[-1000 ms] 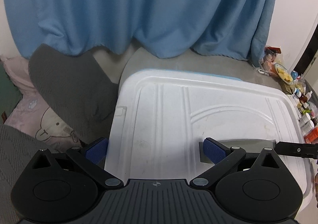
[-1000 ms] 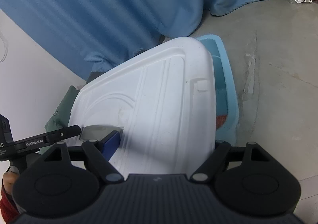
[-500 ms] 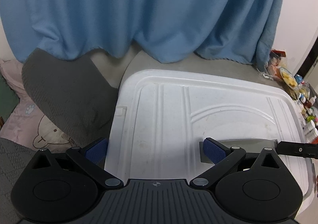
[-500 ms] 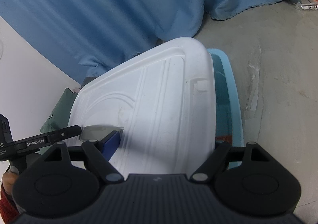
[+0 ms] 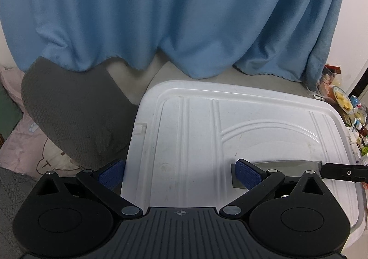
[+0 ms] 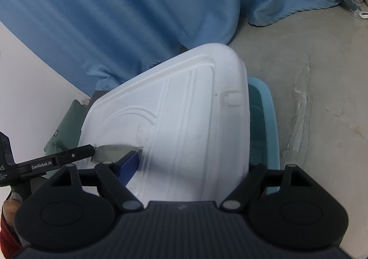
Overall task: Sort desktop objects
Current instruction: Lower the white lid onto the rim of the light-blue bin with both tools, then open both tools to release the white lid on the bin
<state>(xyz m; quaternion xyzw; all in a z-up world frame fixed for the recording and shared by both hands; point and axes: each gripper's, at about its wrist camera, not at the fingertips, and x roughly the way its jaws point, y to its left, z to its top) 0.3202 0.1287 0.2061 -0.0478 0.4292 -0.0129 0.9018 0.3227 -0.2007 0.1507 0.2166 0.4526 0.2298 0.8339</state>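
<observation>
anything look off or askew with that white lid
Yes: the white ribbed plastic lid sits shifted off the light blue plastic bin, leaving the bin's rim and a strip of its inside uncovered along one side. No visible cracks or spills.

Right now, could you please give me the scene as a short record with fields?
lid: white plastic lid, ribbed top facing up
bin: light-blue bin, its rim showing past one edge of the lid
left gripper: jaws wide, the lid's near part between them; grip unclear
right gripper: jaws wide, likewise astride the lid; grip unclear
backdrop: blue curtain
ground: concrete floor
</observation>
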